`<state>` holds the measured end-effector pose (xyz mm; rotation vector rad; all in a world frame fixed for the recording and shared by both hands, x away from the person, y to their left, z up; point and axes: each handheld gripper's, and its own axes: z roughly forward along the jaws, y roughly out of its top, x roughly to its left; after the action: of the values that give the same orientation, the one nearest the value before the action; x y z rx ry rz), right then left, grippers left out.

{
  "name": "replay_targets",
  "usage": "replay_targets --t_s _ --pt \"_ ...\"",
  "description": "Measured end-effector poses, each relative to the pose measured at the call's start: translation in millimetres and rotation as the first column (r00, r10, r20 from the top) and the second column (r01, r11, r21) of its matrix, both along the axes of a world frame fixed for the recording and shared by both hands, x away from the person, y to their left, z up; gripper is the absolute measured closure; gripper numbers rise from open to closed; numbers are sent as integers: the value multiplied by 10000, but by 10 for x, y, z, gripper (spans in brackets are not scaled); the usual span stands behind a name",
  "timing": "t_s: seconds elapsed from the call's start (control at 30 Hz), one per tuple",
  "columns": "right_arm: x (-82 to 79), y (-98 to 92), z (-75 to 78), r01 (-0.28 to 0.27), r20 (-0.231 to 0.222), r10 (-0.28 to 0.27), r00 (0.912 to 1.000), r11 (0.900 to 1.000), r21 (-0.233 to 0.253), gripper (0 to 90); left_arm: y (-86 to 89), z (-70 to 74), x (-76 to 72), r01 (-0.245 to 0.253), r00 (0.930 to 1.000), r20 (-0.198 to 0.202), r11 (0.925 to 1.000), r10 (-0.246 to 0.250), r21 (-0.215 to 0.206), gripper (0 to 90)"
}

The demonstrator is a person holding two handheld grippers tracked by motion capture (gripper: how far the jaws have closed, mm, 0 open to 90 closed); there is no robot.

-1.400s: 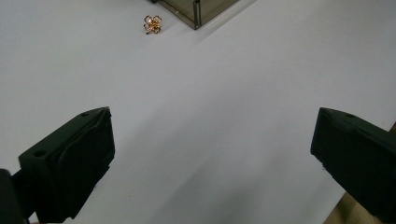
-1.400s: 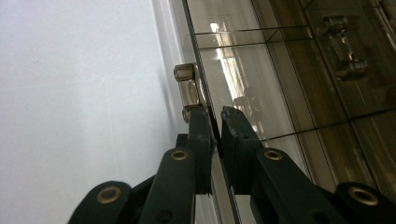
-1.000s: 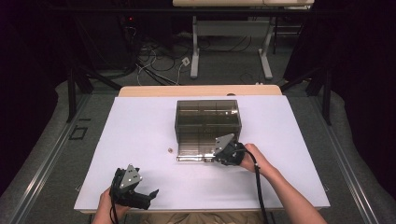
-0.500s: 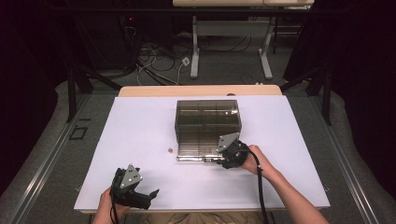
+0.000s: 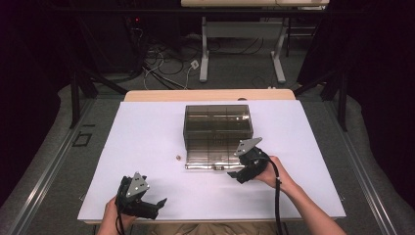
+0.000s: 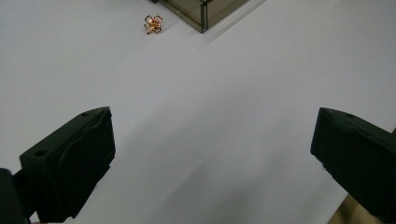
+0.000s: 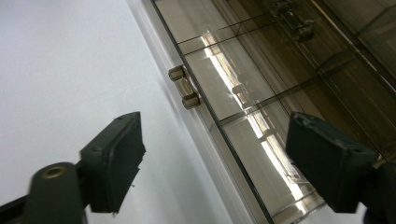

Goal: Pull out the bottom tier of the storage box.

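Note:
A smoky clear plastic drawer box stands mid-table with its lowest drawer pulled out toward me. The drawer's small metal knob juts from its front wall. My right gripper is open at the drawer's front right corner, one jaw over the white table and the other over the divided drawer tray, with nothing between them. A small gold flower-shaped trinket lies on the table left of the drawer, also visible as the trinket. My left gripper is open near the table's front edge.
The white table top has bare room on the left and right of the box. The box's corner pokes in at the top of the left gripper view. Beyond the table are cables, desk legs and dark curtains.
My right gripper has drifted slightly right and toward me along the drawer front. The left gripper and the trinket have stayed put.

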<state>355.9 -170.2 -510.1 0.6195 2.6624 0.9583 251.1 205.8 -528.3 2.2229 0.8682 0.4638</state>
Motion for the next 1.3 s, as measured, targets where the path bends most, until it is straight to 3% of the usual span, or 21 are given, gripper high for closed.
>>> replay_targets --t_s 0.43,0.9,1.3 --pt "-229 -238 63 793 -262 -778 9966 9947 651 81 3 5 -7 -1 10000 7 10000 1 3 0" --pt "-451 -422 -27 1177 -347 -1159 9927 9916 546 1 19 5 -11 -34 10000 51 10000 34 -20 0" --pt "-601 -535 -92 1501 -110 -1497 9887 9863 677 0 8 2 -4 -24 10000 -5 10000 24 -16 0"
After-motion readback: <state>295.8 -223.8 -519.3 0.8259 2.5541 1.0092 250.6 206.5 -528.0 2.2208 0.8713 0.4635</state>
